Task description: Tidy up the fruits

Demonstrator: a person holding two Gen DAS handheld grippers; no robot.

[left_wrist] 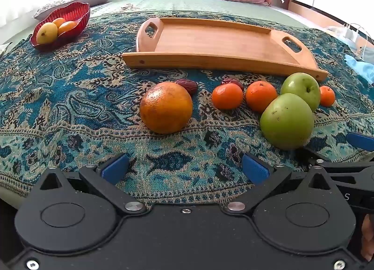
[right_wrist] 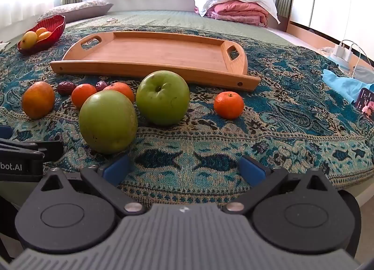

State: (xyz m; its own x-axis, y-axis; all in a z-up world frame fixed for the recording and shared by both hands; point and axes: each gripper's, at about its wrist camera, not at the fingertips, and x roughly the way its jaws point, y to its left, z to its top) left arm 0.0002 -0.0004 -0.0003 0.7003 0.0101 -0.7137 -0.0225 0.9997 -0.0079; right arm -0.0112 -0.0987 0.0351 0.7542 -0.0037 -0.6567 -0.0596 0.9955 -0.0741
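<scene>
A row of fruit lies on the patterned cloth before an empty wooden tray (left_wrist: 219, 43) (right_wrist: 159, 52). From left: a large orange (left_wrist: 166, 107) (right_wrist: 38, 99), two dark dates (left_wrist: 187, 86) (right_wrist: 66, 88), two tangerines (left_wrist: 227, 96) (left_wrist: 261, 96), two green apples (left_wrist: 287, 121) (right_wrist: 108, 121) (right_wrist: 163, 97), and a lone tangerine (right_wrist: 228, 105) at the right. My left gripper (left_wrist: 184, 168) is open over bare cloth, short of the orange. My right gripper (right_wrist: 184, 168) is open too, its left pad just below the near apple.
A red glass bowl (left_wrist: 80, 13) (right_wrist: 58, 22) with yellow and orange fruit stands at the back left. Pillows and pink bedding (right_wrist: 238, 10) lie at the far end of the bed. A blue cloth (right_wrist: 343, 84), a charger and cables sit at the right edge.
</scene>
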